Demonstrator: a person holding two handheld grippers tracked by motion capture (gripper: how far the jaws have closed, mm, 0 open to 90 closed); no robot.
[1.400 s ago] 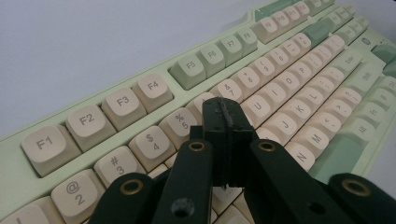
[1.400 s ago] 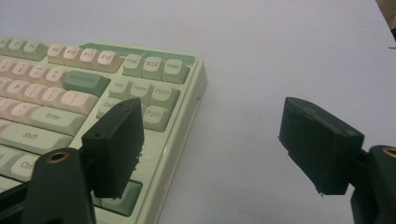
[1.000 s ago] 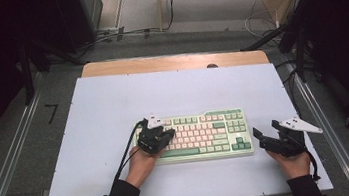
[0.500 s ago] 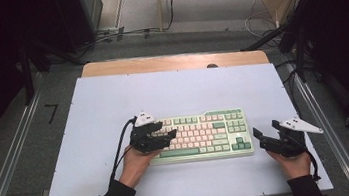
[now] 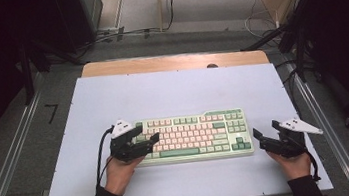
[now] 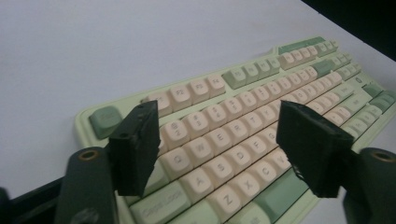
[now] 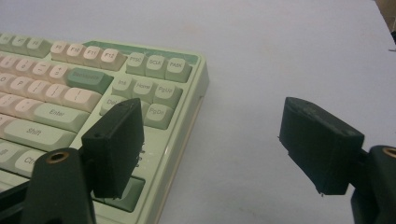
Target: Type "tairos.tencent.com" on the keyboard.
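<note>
A pale green keyboard (image 5: 197,133) with cream and green keys lies across the white table top, towards the front. My left gripper (image 5: 149,137) hovers over its left end. In the left gripper view that gripper (image 6: 219,140) stands open, and its jaws have just been opening; nothing is gripped, and the letter keys of the keyboard (image 6: 243,112) lie beneath them. My right gripper (image 5: 263,132) rests just off the keyboard's right end. It is open (image 7: 219,140), with one jaw over the corner keys of the keyboard (image 7: 70,84) and the other over bare table.
The white table top (image 5: 162,94) has a wooden strip (image 5: 173,63) along its far edge. Metal rails (image 5: 13,158) run along both sides. Cables lie on the floor beyond the table. Each gripper trails a black cable.
My left gripper has moved left along the keyboard towards its left end, and its jaws have gone from shut to open. The right gripper has stayed put.
</note>
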